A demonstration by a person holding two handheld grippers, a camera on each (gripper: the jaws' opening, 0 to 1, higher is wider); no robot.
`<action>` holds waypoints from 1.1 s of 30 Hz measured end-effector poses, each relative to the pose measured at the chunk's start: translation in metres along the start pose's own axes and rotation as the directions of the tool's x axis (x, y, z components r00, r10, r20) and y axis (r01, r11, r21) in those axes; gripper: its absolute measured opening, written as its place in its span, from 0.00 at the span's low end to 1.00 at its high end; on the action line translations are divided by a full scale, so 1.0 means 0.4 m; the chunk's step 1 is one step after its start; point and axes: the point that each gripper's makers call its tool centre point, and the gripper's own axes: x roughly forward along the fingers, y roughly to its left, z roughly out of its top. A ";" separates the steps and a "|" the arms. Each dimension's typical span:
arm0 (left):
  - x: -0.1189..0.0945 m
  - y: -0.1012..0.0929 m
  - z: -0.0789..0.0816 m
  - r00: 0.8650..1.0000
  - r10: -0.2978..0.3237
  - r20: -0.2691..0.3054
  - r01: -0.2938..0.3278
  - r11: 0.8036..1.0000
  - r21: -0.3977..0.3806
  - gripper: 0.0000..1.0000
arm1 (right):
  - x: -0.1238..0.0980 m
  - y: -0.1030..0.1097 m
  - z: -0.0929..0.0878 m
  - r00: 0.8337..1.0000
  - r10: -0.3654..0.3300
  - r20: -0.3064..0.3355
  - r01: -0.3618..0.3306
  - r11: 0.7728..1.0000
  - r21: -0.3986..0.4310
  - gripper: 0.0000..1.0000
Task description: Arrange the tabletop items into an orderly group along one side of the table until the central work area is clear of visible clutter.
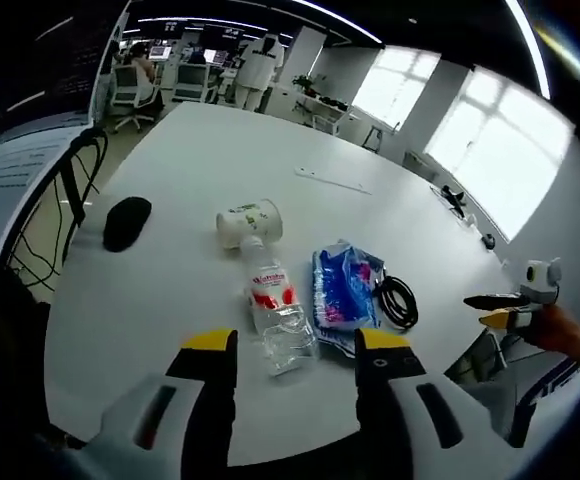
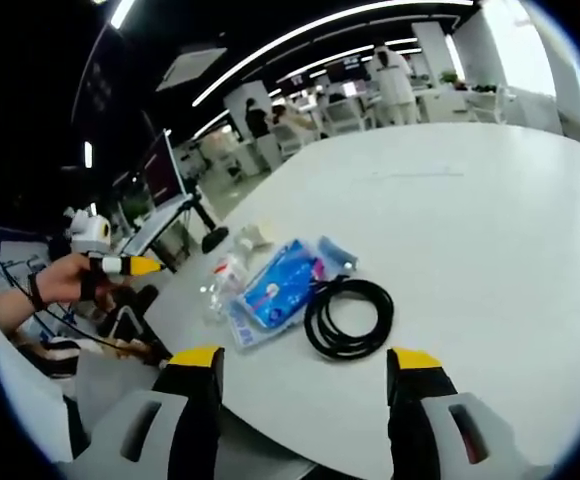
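A clear plastic bottle (image 1: 273,305) with a red label lies on the white table (image 1: 270,150), just ahead of my left gripper (image 1: 296,345), whose jaws stand open and hold nothing. A white cup (image 1: 249,222) lies on its side at the bottle's far end. A blue packet (image 1: 342,293) and a black cable coil (image 1: 398,300) lie to the right, and a black mouse (image 1: 127,222) to the left. My right gripper (image 2: 305,360) is open in front of the cable coil (image 2: 348,318), with the blue packet (image 2: 275,290), bottle (image 2: 220,285) and cup (image 2: 250,237) beyond it.
A thin pale strip (image 1: 332,181) lies further back on the table. The near table edge (image 1: 170,440) runs under my left gripper. A hand holds my right gripper (image 1: 505,305) off the table's right side. Desks, chairs and people stand in the background.
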 end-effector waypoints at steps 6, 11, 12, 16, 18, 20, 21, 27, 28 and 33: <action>0.012 0.005 -0.008 1.000 0.007 -0.011 -0.008 1.000 -0.027 0.43 | -0.002 -0.005 -0.010 1.000 -0.011 0.000 0.011 1.000 0.013 0.66; 0.018 0.004 -0.015 1.000 0.007 -0.016 -0.007 0.999 -0.036 0.44 | -0.005 -0.011 -0.026 1.000 -0.019 -0.008 0.019 1.000 0.020 0.66; 0.018 0.003 -0.015 1.000 0.006 -0.016 -0.007 0.999 -0.035 0.44 | -0.007 -0.010 -0.027 1.000 -0.020 -0.008 0.020 1.000 0.021 0.66; 0.022 0.004 -0.019 1.000 0.008 -0.020 -0.009 0.999 -0.039 0.44 | -0.009 -0.018 -0.033 1.000 -0.027 -0.009 0.027 0.999 0.028 0.66; 0.025 0.006 -0.022 1.000 0.007 -0.020 -0.008 0.999 -0.042 0.43 | -0.010 -0.019 -0.032 1.000 -0.029 -0.004 0.029 0.999 0.027 0.65; 0.027 0.006 -0.023 1.000 0.006 -0.019 -0.007 0.999 -0.044 0.43 | -0.010 -0.021 -0.029 0.999 -0.033 0.000 0.033 0.999 0.025 0.65; 0.030 0.006 -0.024 1.000 0.006 -0.021 -0.007 0.999 -0.046 0.43 | -0.009 -0.022 -0.028 0.999 -0.033 0.001 0.033 0.999 0.025 0.65; 0.040 0.006 -0.026 1.000 0.005 -0.024 -0.006 0.999 -0.044 0.43 | -0.005 -0.019 -0.024 1.000 -0.030 0.002 0.029 0.999 0.015 0.66; 0.043 0.007 -0.026 1.000 0.006 -0.023 -0.008 0.999 -0.047 0.43 | -0.004 -0.020 -0.024 1.000 -0.029 0.001 0.029 0.999 0.013 0.66; 0.057 0.003 -0.026 0.999 0.004 -0.032 -0.005 0.999 -0.042 0.43 | 0.001 -0.017 -0.026 1.000 -0.029 -0.003 0.029 0.999 0.014 0.65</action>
